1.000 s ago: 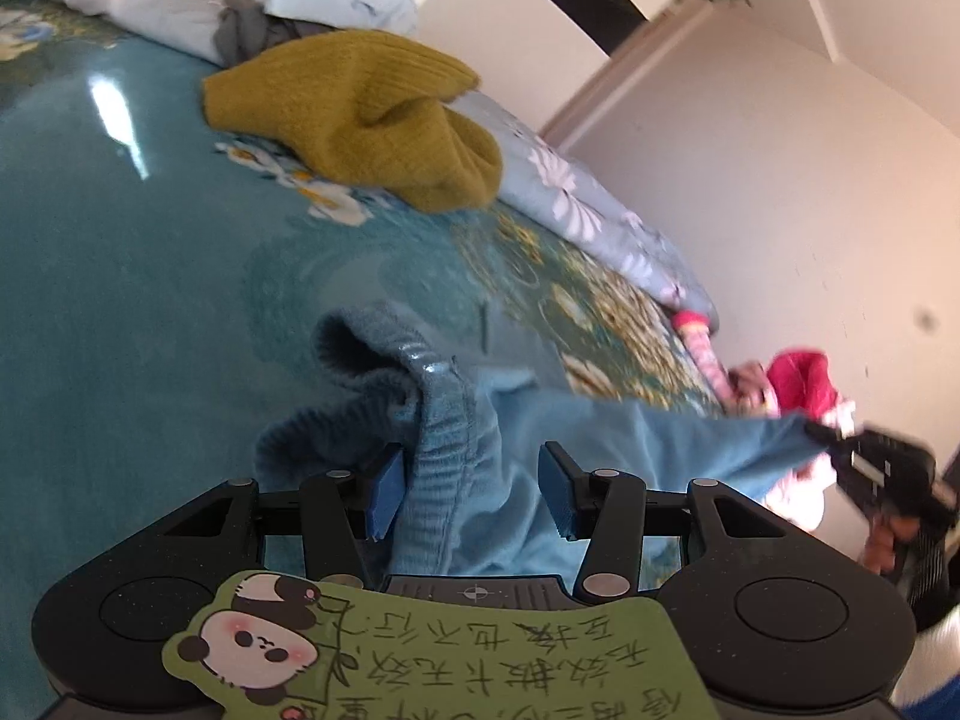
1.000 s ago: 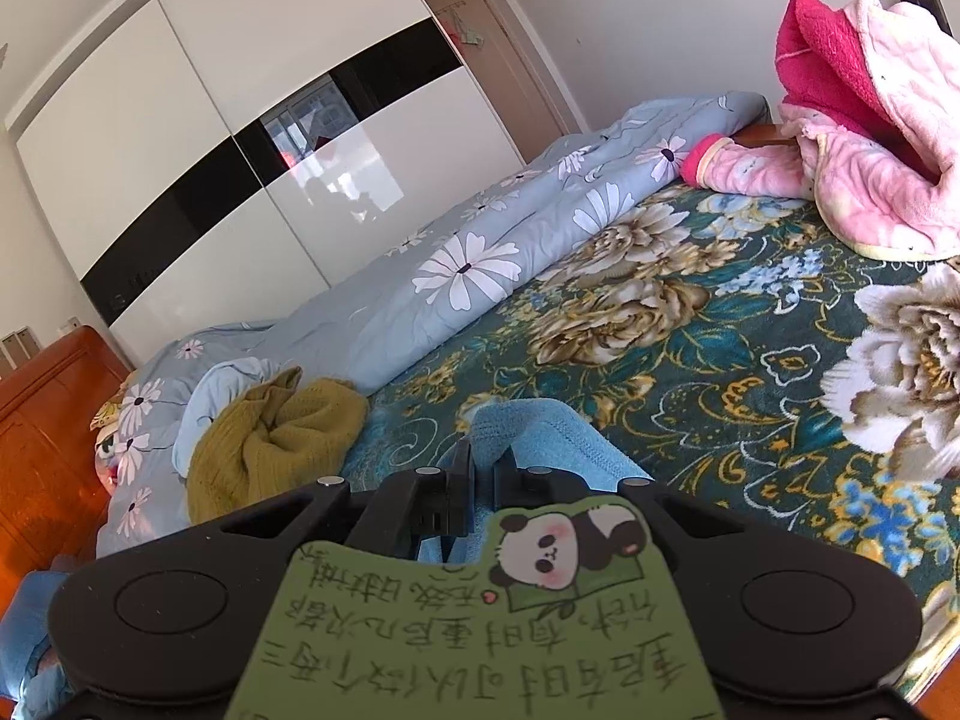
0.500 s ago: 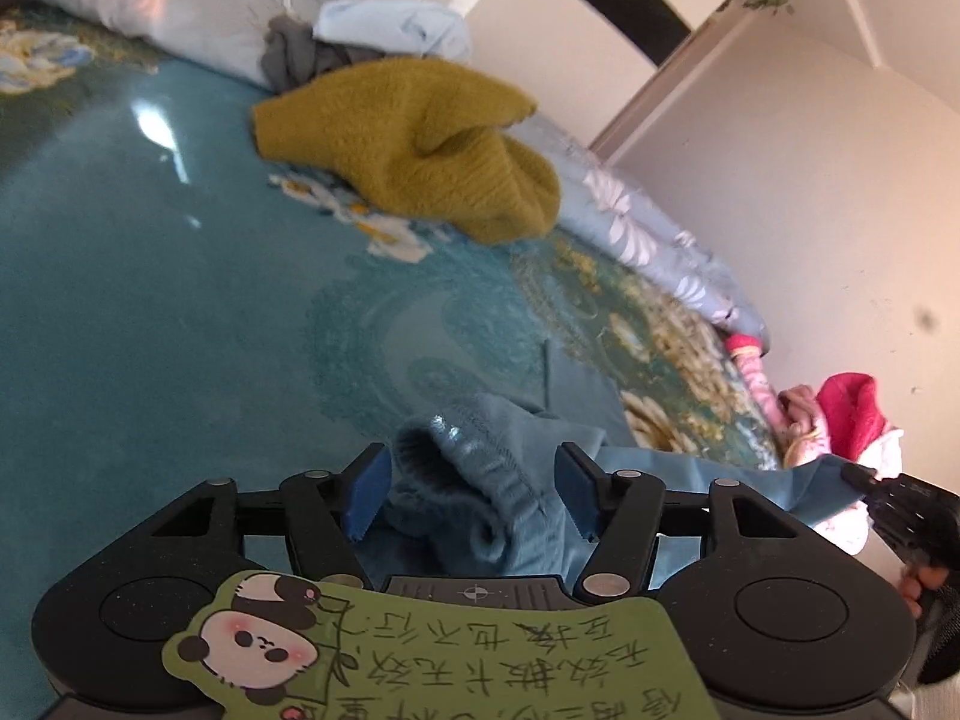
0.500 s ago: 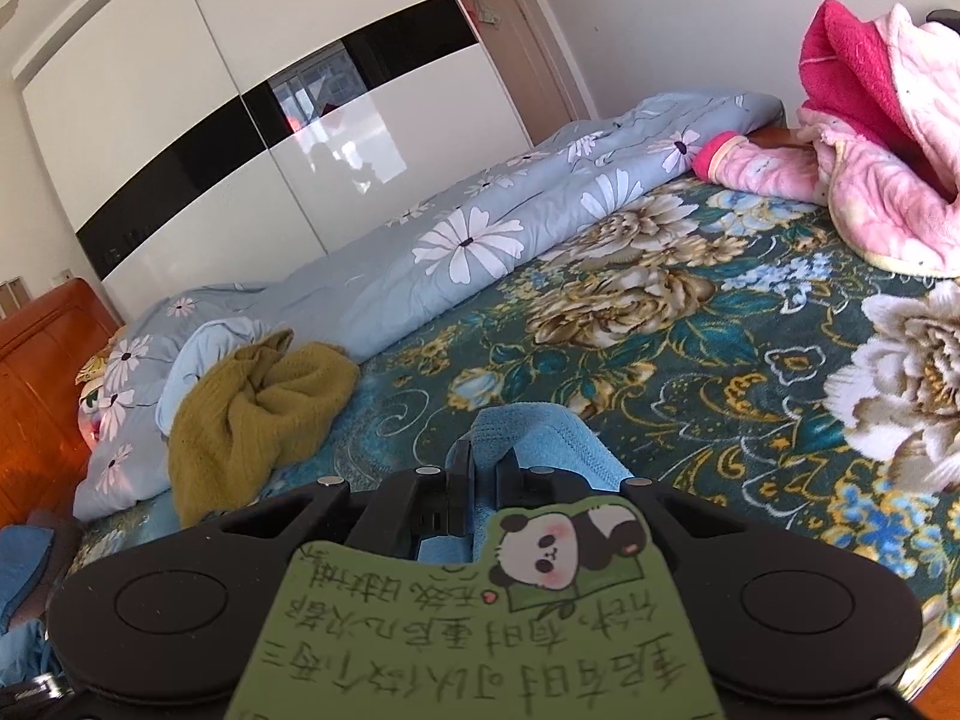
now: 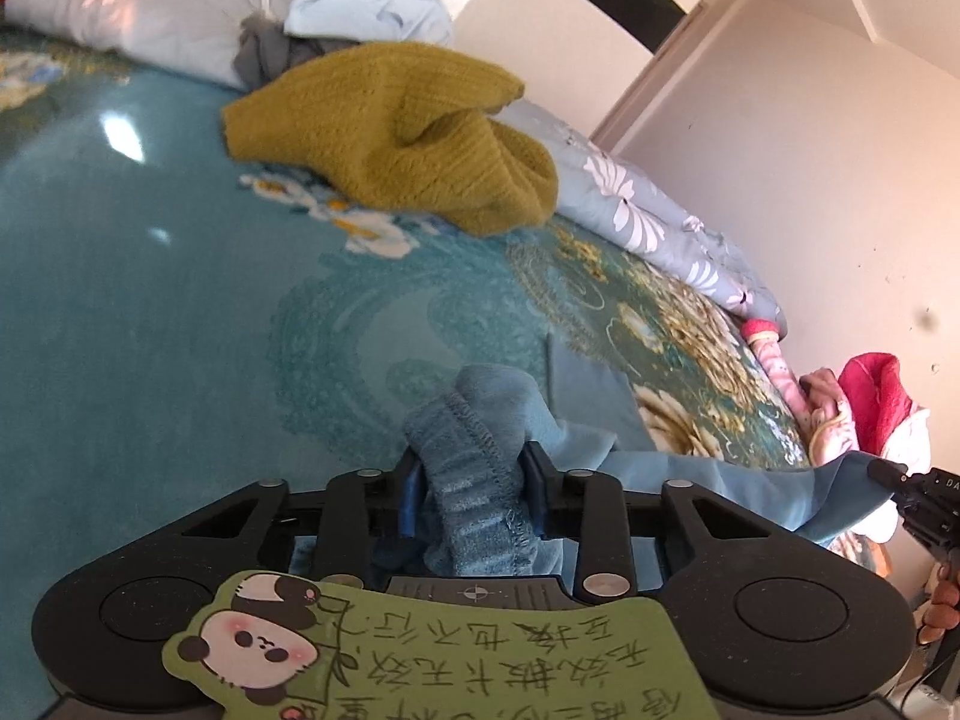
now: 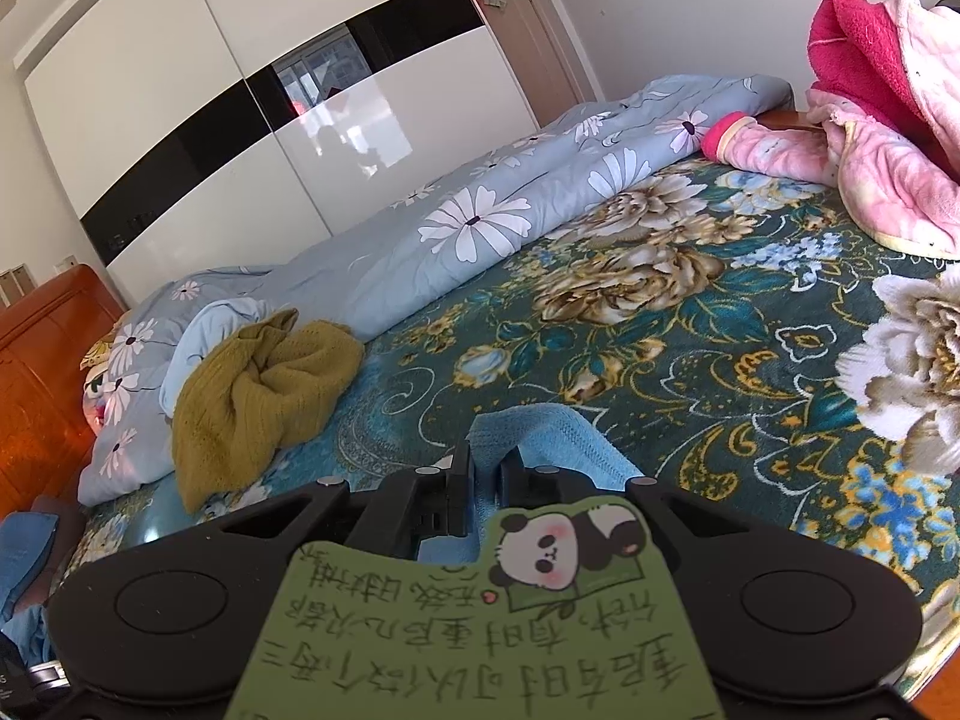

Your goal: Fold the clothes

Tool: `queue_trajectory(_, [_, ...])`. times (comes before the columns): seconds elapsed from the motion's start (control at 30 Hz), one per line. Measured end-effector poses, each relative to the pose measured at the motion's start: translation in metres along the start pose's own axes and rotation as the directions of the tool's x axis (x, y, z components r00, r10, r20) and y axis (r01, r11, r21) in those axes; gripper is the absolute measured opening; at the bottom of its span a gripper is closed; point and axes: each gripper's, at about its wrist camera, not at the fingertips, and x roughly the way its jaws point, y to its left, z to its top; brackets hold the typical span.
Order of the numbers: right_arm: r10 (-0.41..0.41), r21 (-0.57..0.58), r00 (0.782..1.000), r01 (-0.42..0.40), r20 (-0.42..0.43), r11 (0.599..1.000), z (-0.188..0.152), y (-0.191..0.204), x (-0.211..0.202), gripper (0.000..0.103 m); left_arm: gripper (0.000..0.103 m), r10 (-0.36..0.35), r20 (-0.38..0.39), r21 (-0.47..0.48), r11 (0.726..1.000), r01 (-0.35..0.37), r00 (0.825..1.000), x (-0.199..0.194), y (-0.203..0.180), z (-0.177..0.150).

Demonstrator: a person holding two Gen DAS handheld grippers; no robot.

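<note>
A light blue garment (image 5: 690, 480) hangs stretched between both grippers over the teal floral bedspread (image 5: 150, 300). My left gripper (image 5: 471, 468) has its jaws closing, and the pads press on the garment's bunched ribbed edge (image 5: 480, 414). At the far right of the left wrist view, my right gripper (image 5: 900, 480) pinches the garment's other end, with a hand behind it. In the right wrist view, my right gripper (image 6: 486, 468) is shut on a fold of the blue garment (image 6: 558, 438).
A mustard knit sweater (image 5: 408, 132) (image 6: 264, 384) lies crumpled farther back on the bed. A rolled grey-blue daisy quilt (image 6: 480, 222) runs along the far side. Pink fleece clothes (image 6: 888, 138) are piled at one corner. White wardrobe doors (image 6: 240, 120) and a wooden headboard (image 6: 42, 372) border the bed.
The left jaws widened, then closed onto the ribbed edge, which is now bunched between them. The left gripper slid a little across the bed. The right gripper kept its pinch and hardly moved.
</note>
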Motion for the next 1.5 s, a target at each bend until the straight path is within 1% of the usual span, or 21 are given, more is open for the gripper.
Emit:
queue_trajectory(0.1, [-0.002,0.0,1.0,0.002,0.006,1.0,0.002,-0.002,-0.001,0.01,0.024,0.002,0.047,0.007,1.0,-0.002,0.999,-0.004,-0.005,0.009])
queue_trajectory(0.23, [-0.001,0.023,0.999,0.0,0.051,1.0,0.01,-0.007,-0.008,0.009,0.023,-0.039,0.114,0.005,0.999,0.039,0.993,-0.017,-0.013,0.029])
queue_trajectory(0.37, [0.018,0.019,0.995,-0.02,0.095,1.0,0.023,-0.006,-0.016,0.008,0.023,-0.066,0.173,0.057,0.997,0.057,0.983,-0.033,-0.027,0.046])
queue_trajectory(0.43, [0.035,0.005,0.991,-0.036,0.127,0.999,0.028,-0.001,-0.022,0.007,0.023,-0.084,0.201,0.061,0.995,0.073,0.976,-0.042,-0.03,0.051])
queue_trajectory(0.53, [0.071,-0.001,0.983,-0.072,0.167,0.997,0.037,0.005,-0.031,0.007,0.023,-0.113,0.246,0.059,0.993,0.102,0.963,-0.057,-0.035,0.059])
queue_trajectory(0.6, [0.09,-0.014,0.974,-0.089,0.206,0.996,0.046,0.011,-0.04,0.006,0.023,-0.137,0.283,0.075,0.99,0.12,0.949,-0.07,-0.041,0.069])
queue_trajectory(0.73, [0.113,-0.046,0.949,-0.105,0.293,0.993,0.071,0.024,-0.064,0.006,0.023,-0.21,0.338,0.155,0.974,0.166,0.917,-0.098,-0.062,0.096])
queue_trajectory(0.8, [0.12,-0.061,0.933,-0.105,0.339,0.993,0.086,0.028,-0.079,0.006,0.023,-0.263,0.362,0.211,0.958,0.196,0.894,-0.114,-0.08,0.109])
queue_trajectory(0.9, [0.126,-0.085,0.899,-0.099,0.421,0.991,0.111,0.032,-0.11,0.006,0.023,-0.372,0.382,0.28,0.919,0.278,0.846,-0.139,-0.111,0.122])
queue_trajectory(1.0, [0.131,-0.115,0.851,-0.084,0.508,0.99,0.138,0.037,-0.152,0.006,0.023,-0.475,0.379,0.325,0.872,0.367,0.794,-0.158,-0.141,0.127])
queue_trajectory(1.1, [0.14,-0.168,0.799,-0.049,0.584,0.985,0.169,0.045,-0.198,0.006,0.023,-0.575,0.352,0.34,0.814,0.472,0.739,-0.17,-0.17,0.129])
queue_trajectory(1.13, [0.143,-0.188,0.785,-0.034,0.603,0.982,0.178,0.048,-0.213,0.006,0.023,-0.612,0.343,0.349,0.787,0.509,0.712,-0.176,-0.179,0.129])
queue_trajectory(1.2, [0.148,-0.224,0.75,0.001,0.644,0.975,0.195,0.055,-0.242,0.006,0.023,-0.679,0.336,0.373,0.733,0.57,0.653,-0.187,-0.195,0.129])
queue_trajectory(1.27, [0.147,-0.253,0.718,0.042,0.68,0.967,0.209,0.062,-0.268,0.006,0.023,-0.73,0.331,0.394,0.683,0.615,0.598,-0.197,-0.204,0.132])
queue_trajectory(1.3, [0.145,-0.263,0.707,0.06,0.692,0.963,0.214,0.064,-0.278,0.006,0.023,-0.744,0.331,0.399,0.668,0.628,0.581,-0.201,-0.207,0.133])
queue_trajectory(1.33, [0.145,-0.271,0.699,0.073,0.7,0.96,0.22,0.065,-0.286,0.006,0.023,-0.744,0.337,0.403,0.667,0.626,0.577,-0.202,-0.207,0.134])
queue_trajectory(1.37, [0.145,-0.278,0.693,0.084,0.706,0.957,0.224,0.066,-0.292,0.006,0.023,-0.741,0.344,0.409,0.671,0.619,0.576,-0.203,-0.207,0.134])
queue_trajectory(1.4, [0.144,-0.282,0.693,0.09,0.707,0.955,0.227,0.066,-0.294,0.006,0.023,-0.734,0.35,0.411,0.679,0.609,0.582,-0.202,-0.205,0.134])
queue_trajectory(1.43, [0.143,-0.286,0.694,0.095,0.705,0.953,0.228,0.065,-0.292,0.006,0.023,-0.716,0.352,0.393,0.697,0.599,0.602,-0.196,-0.198,0.135])
queue_trajectory(1.47, [0.141,-0.289,0.701,0.096,0.699,0.952,0.229,0.065,-0.288,0.006,0.023,-0.695,0.351,0.367,0.718,0.591,0.627,-0.187,-0.19,0.136])
queue_trajectory(1.5, [0.14,-0.291,0.715,0.092,0.685,0.952,0.227,0.064,-0.282,0.006,0.023,-0.673,0.35,0.341,0.739,0.581,0.651,-0.179,-0.183,0.137])
